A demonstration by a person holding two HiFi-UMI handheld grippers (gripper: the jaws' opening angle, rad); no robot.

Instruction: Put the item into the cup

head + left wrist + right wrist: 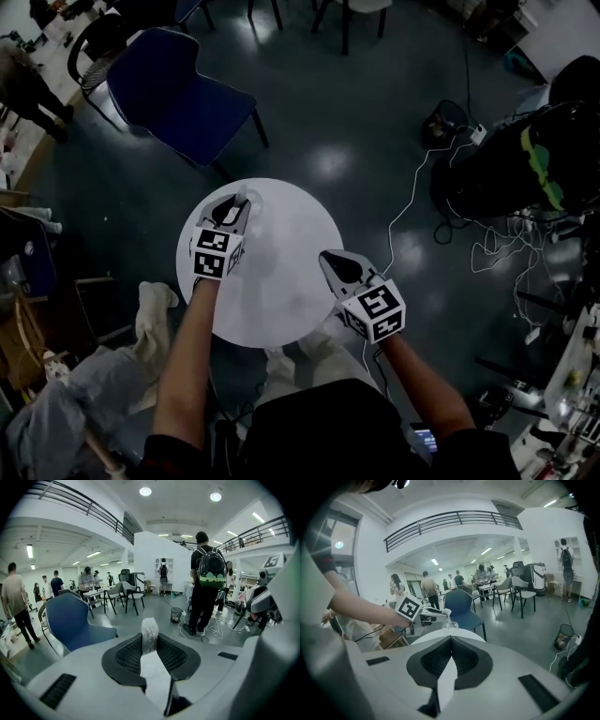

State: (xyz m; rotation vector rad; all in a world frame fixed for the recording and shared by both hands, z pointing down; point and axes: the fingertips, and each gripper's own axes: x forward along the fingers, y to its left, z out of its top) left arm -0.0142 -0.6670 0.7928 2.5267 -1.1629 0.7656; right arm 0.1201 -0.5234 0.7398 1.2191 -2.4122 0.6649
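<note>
Currently my left gripper (233, 212) pinches the white item (150, 632), not yet in the cup (449, 625); my right gripper (451, 638) is pressed together, empty.

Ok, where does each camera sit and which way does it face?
Head view: on the person's head, facing down at the round table; both forearms, left tool, right tool show.
Left gripper view: on the left tool, facing past the blue chair; its jaws pinch a white item.
Right gripper view: on the right tool, facing the cup; its shut jaws, left forearm show.
Shared: blue chair, all three.
</note>
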